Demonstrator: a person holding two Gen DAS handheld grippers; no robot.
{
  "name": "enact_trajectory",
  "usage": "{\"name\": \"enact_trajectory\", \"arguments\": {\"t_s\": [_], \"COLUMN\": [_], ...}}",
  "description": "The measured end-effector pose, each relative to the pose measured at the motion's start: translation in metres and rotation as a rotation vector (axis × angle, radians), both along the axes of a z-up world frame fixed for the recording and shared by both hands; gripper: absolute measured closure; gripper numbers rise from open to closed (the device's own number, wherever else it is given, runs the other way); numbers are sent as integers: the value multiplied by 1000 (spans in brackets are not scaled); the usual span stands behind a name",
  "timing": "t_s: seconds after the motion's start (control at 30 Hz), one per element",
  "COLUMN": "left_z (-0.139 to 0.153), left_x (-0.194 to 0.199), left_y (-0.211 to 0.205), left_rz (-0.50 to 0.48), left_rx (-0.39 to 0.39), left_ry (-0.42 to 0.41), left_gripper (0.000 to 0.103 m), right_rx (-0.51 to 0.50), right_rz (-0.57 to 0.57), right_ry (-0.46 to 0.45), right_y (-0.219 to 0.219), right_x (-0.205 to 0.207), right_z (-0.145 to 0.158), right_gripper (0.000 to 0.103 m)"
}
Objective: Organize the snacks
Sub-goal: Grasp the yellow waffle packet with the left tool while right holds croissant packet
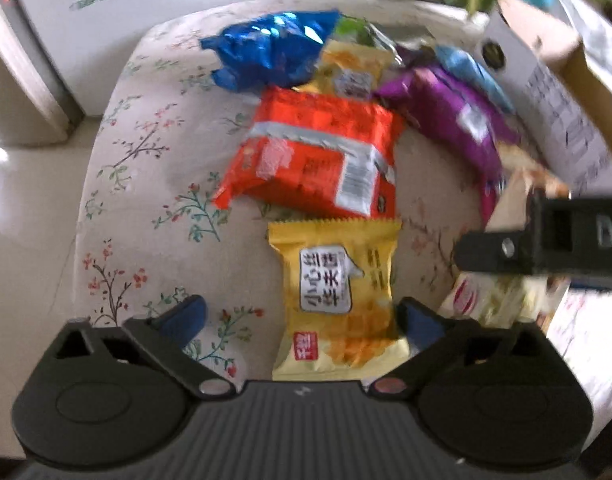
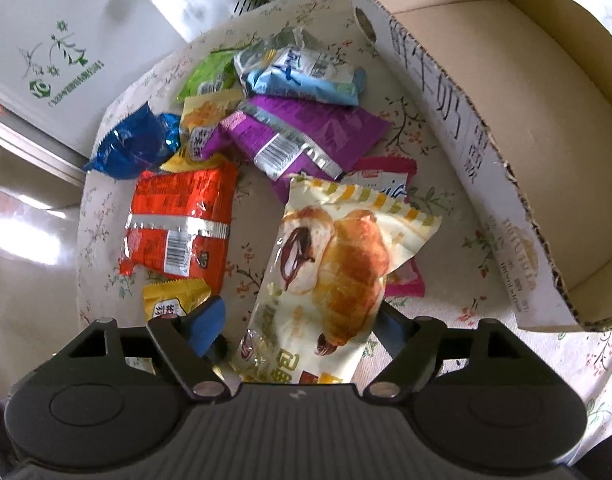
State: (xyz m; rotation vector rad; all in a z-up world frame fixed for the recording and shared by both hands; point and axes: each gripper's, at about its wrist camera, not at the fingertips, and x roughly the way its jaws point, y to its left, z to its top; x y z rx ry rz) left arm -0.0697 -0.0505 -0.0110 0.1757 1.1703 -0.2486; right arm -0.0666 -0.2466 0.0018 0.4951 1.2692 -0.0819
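Snacks lie scattered on a floral tablecloth, with an empty cardboard box standing open at the right; none has been placed in it yet. The left gripper is spread wide, its jaws on either side of a near yellow packet; the right-hand pad sits just beside the wrapper, and whether it touches cannot be told. The right gripper is also spread, with a croissant packet lying between its jaws, not pinched.

Step in hand, as judged: both claws are positioned over a packet before the grasp. The next move calls for closing on each wrapper across its narrow width, firmly enough to hold the slippery film yet without crushing the contents, then lifting and carrying it right to the box.

Count, from the right wrist view: one croissant packet, one orange packet, one purple packet, one dark blue packet, one light blue packet, one green packet, one pink packet partly hidden, and two clearly seen yellow packets, with a third possibly peeking out by the orange one.
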Motion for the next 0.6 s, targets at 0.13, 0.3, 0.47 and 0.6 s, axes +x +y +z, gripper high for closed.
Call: {"name": "enact_trajectory", "arguments": {"t_s": [0.13, 0.3, 0.47, 0.6], "left_z": [-1, -1, -2, -2], "left_x": [-4, -4, -5, -4], "left_y": [3, 3, 4, 2], "left_rz": [-1, 0, -2, 2], "left_rx": [-14, -15, -15, -11], "left_ry": [-31, -23, -35, -31], "left_gripper": [0, 0, 0, 0], "right_rx": [-38, -78, -112, -127], "right_rz": [2, 11, 27, 41], "right_ry": [19, 23, 24, 22], "right_y": [5, 12, 18, 23], "right_x": [3, 8, 11, 12], "right_z": [-4, -8, -10, -11], "right_gripper": [17, 15, 13, 13]}}
